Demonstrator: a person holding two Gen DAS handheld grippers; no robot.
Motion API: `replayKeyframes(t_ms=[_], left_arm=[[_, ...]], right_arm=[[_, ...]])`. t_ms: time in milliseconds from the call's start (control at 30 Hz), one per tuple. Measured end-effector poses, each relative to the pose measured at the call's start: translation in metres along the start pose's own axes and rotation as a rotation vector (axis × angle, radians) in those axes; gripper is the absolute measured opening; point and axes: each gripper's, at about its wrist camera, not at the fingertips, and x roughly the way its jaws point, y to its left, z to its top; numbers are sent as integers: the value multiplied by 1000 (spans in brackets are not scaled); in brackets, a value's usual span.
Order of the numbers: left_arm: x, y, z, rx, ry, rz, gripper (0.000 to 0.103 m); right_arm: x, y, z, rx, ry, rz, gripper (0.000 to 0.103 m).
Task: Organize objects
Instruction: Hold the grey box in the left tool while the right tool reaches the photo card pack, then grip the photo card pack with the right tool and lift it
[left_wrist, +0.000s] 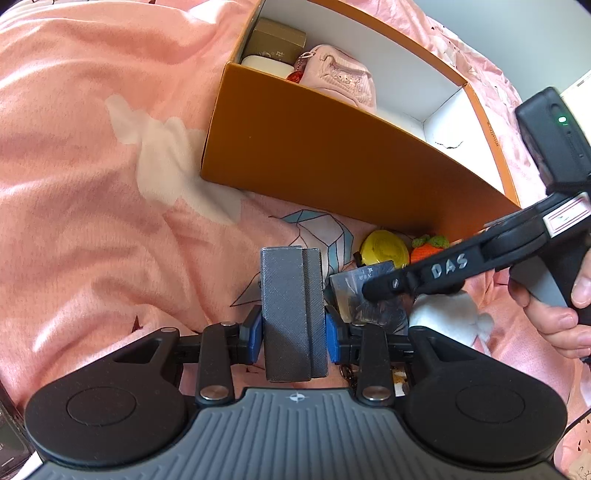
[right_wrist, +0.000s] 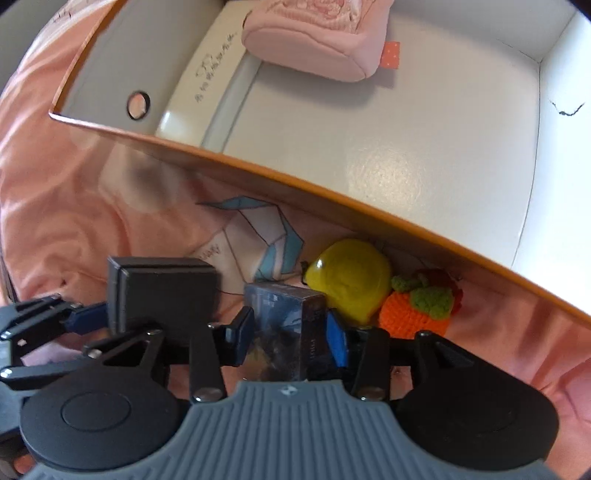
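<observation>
Left wrist view first: your left gripper (left_wrist: 294, 334) has its fingers clamped on a grey case (left_wrist: 292, 312), held upright above the pink bedspread (left_wrist: 92, 184) and short of the orange box (left_wrist: 332, 158). The box already holds a gold box (left_wrist: 279, 38), a white bar (left_wrist: 267, 66) and a pink pouch (left_wrist: 340, 79), so part of the sorting looks done. Outside the box, close against its near wall, lie a yellow tape measure (left_wrist: 384, 247) and an orange knitted toy (left_wrist: 428, 251); a white fluffy thing (left_wrist: 450, 314) sits beside your right hand (left_wrist: 561, 317). This view alone shows the far end of the box and your right gripper from the side, but its finger ends are hidden, so from here you cannot tell their state.

Right wrist view: your right gripper (right_wrist: 286, 332) has its fingers closed on a dark glossy box (right_wrist: 284, 317), low over the bedspread. The grey case shows at left as a dark block (right_wrist: 162, 291) in the left gripper's fingers (right_wrist: 86, 315). This view alone shows the box floor, mostly bare at the near end, with a flat white printed package (right_wrist: 207, 85) under the pink pouch (right_wrist: 314, 48).

By my reading, both held things, the tape measure (right_wrist: 349, 277) and the knitted toy (right_wrist: 417, 310) have yet to go in, so you are roughly midway.
</observation>
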Motion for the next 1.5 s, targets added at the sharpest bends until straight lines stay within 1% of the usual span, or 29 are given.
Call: replayKeyframes(t_ms=[67, 100, 133, 167, 300, 333, 367, 433, 467, 533, 600, 633, 733, 833, 967, 1133, 1200, 1267, 1300, 1400, 1500], left_arm=[[1, 0, -1, 1, -1, 1, 37], [1, 0, 0, 2, -1, 2, 37], [2, 0, 0, 4, -1, 3, 38], [3, 0, 0, 4, 0, 4, 38], [3, -1, 0, 2, -2, 1, 37], [3, 0, 0, -1, -2, -1, 37], [3, 1, 0, -4, -2, -4, 37], [3, 2, 1, -7, -2, -7, 38], [3, 3, 1, -8, -2, -8, 37], [3, 3, 1, -7, -2, -8, 37], [3, 3, 0, -2, -2, -6, 37], [3, 4, 0, -1, -2, -6, 37], [3, 5, -1, -3, -1, -8, 37], [2, 6, -1, -8, -1, -10, 37], [-1, 6, -2, -10, -13, -14, 37], [-15, -2, -1, 14, -59, -21, 37], [-23, -7, 0, 26, -80, -28, 37], [-34, -12, 1, 41, -110, -40, 37], [-39, -14, 2, 48, -125, -50, 37], [-51, -23, 7, 67, -177, -82, 37], [-63, -38, 17, 103, -238, -100, 37]], right_arm=[[7, 4, 2, -44, 59, -6, 49], [11, 5, 4, -66, 85, -10, 53], [15, 6, 6, -80, 107, -14, 55], [19, 7, 8, -83, 123, -20, 54], [36, 10, 15, -83, 170, 8, 62], [38, 11, 16, -76, 169, 13, 59], [38, 14, 16, -83, 165, 6, 58], [31, 22, 15, -119, 139, -16, 45], [25, 26, 14, -132, 127, -19, 42], [13, 32, 13, -152, 108, 3, 29], [3, 39, 12, -171, 92, 23, 25], [0, 44, 11, -184, 85, 26, 25], [4, 57, 8, -227, 71, -12, 25], [16, 57, 5, -206, 90, -32, 25], [5, 52, -6, -179, 16, -15, 24], [-29, 40, -20, -128, -94, 26, 24], [-39, 42, -33, -110, -148, 45, 24], [-54, 40, -41, -93, -200, 58, 24], [-53, 44, -45, -88, -231, 63, 24], [-81, 35, -52, -78, -313, 77, 24], [-103, 29, -58, -64, -385, 89, 24]])
